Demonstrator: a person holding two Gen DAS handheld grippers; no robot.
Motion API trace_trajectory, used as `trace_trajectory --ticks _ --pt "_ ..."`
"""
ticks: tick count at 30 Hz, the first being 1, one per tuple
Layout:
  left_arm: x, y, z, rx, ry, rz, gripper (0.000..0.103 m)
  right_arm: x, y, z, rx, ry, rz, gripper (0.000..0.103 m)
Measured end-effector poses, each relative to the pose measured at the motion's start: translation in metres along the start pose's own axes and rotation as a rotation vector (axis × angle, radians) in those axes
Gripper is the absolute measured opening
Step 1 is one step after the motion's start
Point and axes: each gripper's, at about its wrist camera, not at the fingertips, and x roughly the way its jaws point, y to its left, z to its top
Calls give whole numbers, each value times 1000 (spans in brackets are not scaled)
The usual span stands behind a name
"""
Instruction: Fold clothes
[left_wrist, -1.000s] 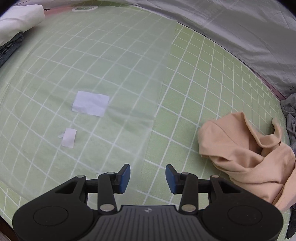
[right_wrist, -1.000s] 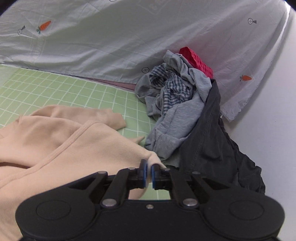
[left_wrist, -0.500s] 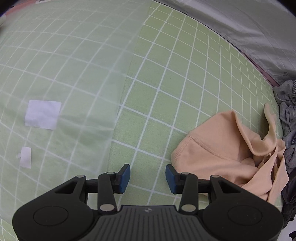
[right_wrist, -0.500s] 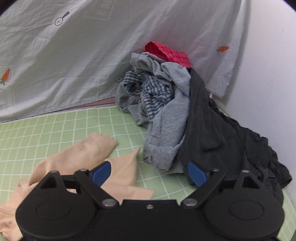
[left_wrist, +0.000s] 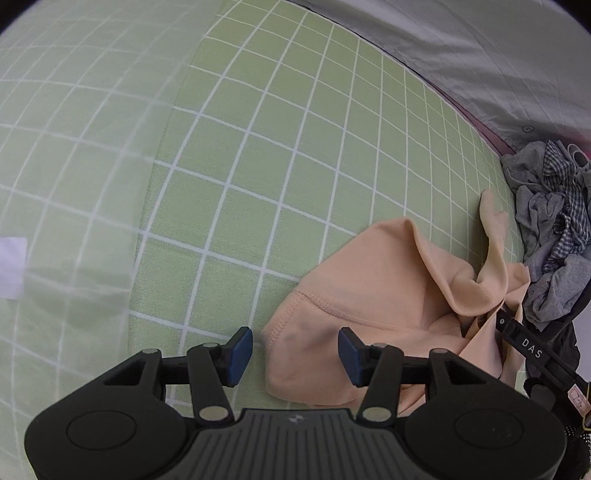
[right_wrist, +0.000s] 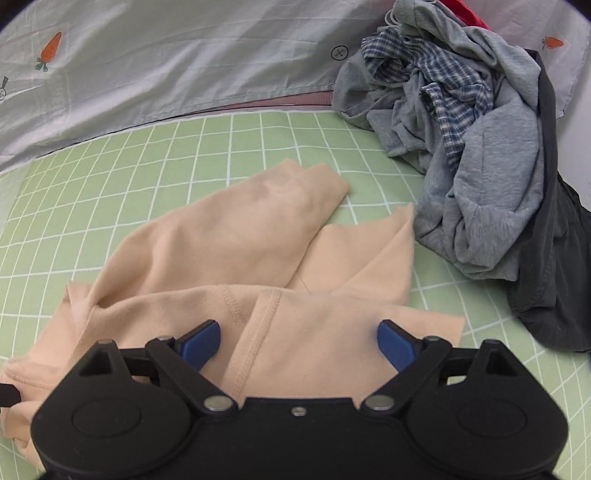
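A peach garment (left_wrist: 373, 295) lies crumpled on the green grid sheet (left_wrist: 277, 155). My left gripper (left_wrist: 295, 350) is open, its jaws on either side of the garment's stitched near corner, just above it. In the right wrist view the same peach garment (right_wrist: 240, 251) spreads before my right gripper (right_wrist: 299, 339), which is open wide and empty over a stitched hem. Part of the right gripper (left_wrist: 532, 350) shows at the right edge of the left wrist view.
A pile of grey, checked, red and dark clothes (right_wrist: 480, 147) sits at the right, touching the peach garment. A pale grey sheet with carrot prints (right_wrist: 166, 55) lies behind. A white paper patch (left_wrist: 11, 266) lies at the far left.
My right gripper let go of the peach garment, opened wide, and now hovers over its hem. My left gripper moved right, from bare sheet to the garment's corner.
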Motion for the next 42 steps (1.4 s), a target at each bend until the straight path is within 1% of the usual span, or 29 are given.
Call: trace_trajectory --ticks 3,4,5,6,7,8,9,11,12,14,16,18,21,24,27,29,30,31,32,33,35,37,39,40,42 --pt "2 -6 0 19 5 4 52 8 -9 -1 27 28 58 91" --pt "3 -7 0 25 4 9 47 9 -13 -1 45 33 75 88" --pt "4 -9 -1 37 15 9 36 9 -16 -1 66 34 92 83" --pt "7 -11 -3 54 30 19 12 8 -18 -2 70 28 94 80" --pt "9 -13 -5 73 37 30 10 5 -19 -5 68 17 94 72" --pt "9 -15 -8 90 32 38 10 3 -19 -8 65 7 94 64" --pt "8 -17 -12 106 26 46 8 -1 -18 -12 48 0 97 61" --pt "5 -21 -18 127 18 61 7 -9 -16 -20 14 -15 103 46" --pt "2 -22 -21 135 13 66 7 -12 -18 -25 14 -18 110 43" --pt "-8 -17 -27 119 -4 61 7 -20 -22 -34 48 -16 141 36" --pt "-18 -12 -33 102 -21 56 7 -27 -21 -42 83 -11 177 32" --pt "-28 0 -41 59 -37 71 7 -31 -18 -49 103 1 225 30" --pt "-44 21 -57 -21 -62 81 7 -40 -2 -59 48 19 288 28" --pt "-70 47 -79 -120 -103 79 6 -47 16 -69 42 46 380 27" --pt "-98 71 -98 -223 -164 46 6 -53 37 -78 31 90 500 27" --pt "-118 86 -107 -281 -209 71 6 -58 54 -85 0 115 585 26" --pt "-126 92 -110 -298 -229 88 6 -61 64 -89 -25 124 628 24" --pt "-129 97 -111 -309 -239 95 6 -65 71 -92 -38 125 654 19" --pt "-131 101 -111 -320 -247 100 6 -69 78 -95 -51 125 679 14" --pt "-134 105 -110 -331 -255 105 6 -74 80 -96 -59 113 687 12" --pt "-136 112 -111 -349 -263 111 6 -85 76 -92 -77 54 654 11" --pt "-133 116 -112 -357 -259 117 6 -83 62 -86 -78 32 543 12" --pt "-127 118 -113 -363 -251 127 6 -82 47 -80 -78 11 432 20" --pt "-125 120 -114 -371 -247 119 7 -81 40 -77 -78 0 376 29" --pt "-122 126 -117 -391 -241 109 7 -80 26 -72 -79 -21 266 30"
